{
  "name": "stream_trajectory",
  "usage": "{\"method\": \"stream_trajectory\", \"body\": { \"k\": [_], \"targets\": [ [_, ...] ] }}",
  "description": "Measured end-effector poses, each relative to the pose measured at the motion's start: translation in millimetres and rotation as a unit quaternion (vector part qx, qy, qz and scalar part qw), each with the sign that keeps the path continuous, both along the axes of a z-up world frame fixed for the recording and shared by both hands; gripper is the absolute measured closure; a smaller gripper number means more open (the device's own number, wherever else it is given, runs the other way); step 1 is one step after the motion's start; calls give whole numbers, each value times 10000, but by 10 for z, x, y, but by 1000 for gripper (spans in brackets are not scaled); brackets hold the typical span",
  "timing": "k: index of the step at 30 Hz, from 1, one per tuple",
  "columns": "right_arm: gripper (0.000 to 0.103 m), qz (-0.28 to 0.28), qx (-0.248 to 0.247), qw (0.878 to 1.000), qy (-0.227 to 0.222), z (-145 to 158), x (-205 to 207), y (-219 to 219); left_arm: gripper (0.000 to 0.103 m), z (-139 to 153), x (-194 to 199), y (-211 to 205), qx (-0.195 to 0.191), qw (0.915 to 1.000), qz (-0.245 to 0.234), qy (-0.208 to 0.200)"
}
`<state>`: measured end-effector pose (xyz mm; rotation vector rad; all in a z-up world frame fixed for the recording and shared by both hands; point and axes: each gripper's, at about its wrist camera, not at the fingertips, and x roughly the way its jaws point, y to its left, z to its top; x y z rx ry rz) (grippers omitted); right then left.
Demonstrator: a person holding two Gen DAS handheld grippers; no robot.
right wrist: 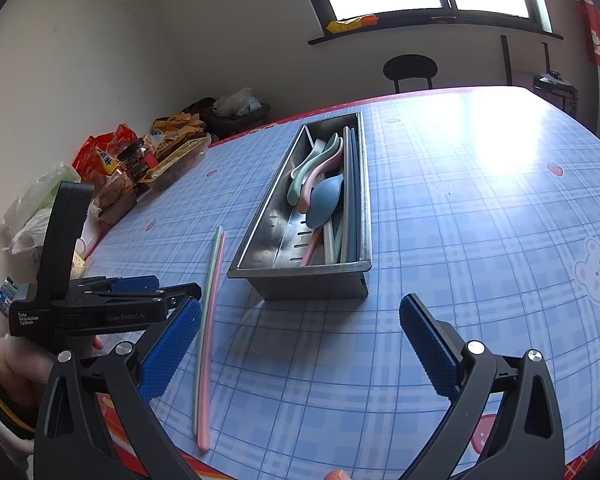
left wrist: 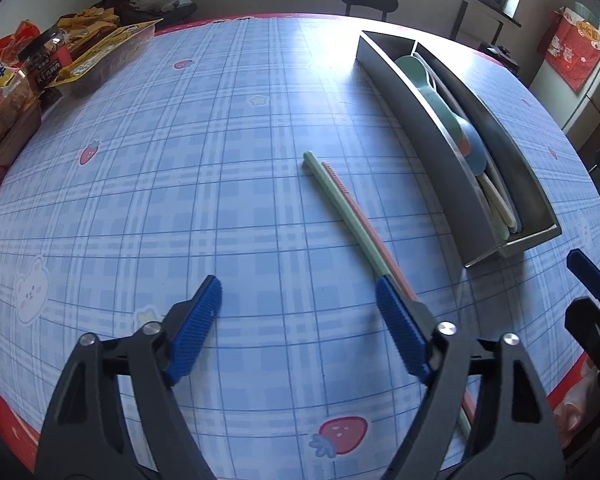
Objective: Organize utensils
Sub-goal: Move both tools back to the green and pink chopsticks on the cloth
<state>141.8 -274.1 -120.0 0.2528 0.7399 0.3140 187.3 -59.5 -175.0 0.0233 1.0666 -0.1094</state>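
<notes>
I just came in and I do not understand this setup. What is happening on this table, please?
A person is sorting utensils with a handheld gripper in each hand. A metal tray already holds pastel spoons and several chopsticks. A green chopstick and a pink chopstick lie side by side on the checked tablecloth beside the tray. The left gripper is open, low over their near ends, gripping nothing. The right gripper is open and empty.

On the desk (right wrist: 460, 220) a tray (right wrist: 260, 236) stood lengthwise from near to far, with spoons (right wrist: 320, 184) and chopsticks (right wrist: 350, 200) lying in its right compartment. Left of the tray, two chopsticks (right wrist: 210, 300) lay side by side. Snack packets (right wrist: 140, 160) were piled at the far left edge.
</notes>
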Motion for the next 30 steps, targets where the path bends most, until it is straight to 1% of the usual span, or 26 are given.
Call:
{"method": "stream_trajectory", "body": {
  "k": [3,4,7,9,12,15,18,25,30],
  "targets": [
    [6,4,1,10000,1,-1,-4,0,30,-5,15,-42,149,9999,-16,47],
    [6,5,11,10000,-2,0,-6,-2,29,-2,20,-47,118,9999,-6,56],
    [6,6,45,10000,-8,15,-21,-17,28,20,39,-40,-178,9998,76,107],
    [6,12,70,10000,-5,21,-30,-24,28,29,44,-59,-271,9995,67,136],
    [6,9,97,10000,-4,28,-35,-27,27,15,29,-113,-128,9998,45,118],
    [6,1,136,9999,12,24,-28,-44,27,17,34,-123,-134,9996,136,200],
    [6,2,164,9999,-7,23,-24,-61,25,15,46,-146,-89,9992,242,306],
    [6,-20,266,9996,-27,27,-43,-104,18,-3,78,-183,-7,9982,465,390],
    [6,-9,329,9995,-29,20,-42,-146,18,-6,36,-166,42,9984,483,299]
  ]
}}
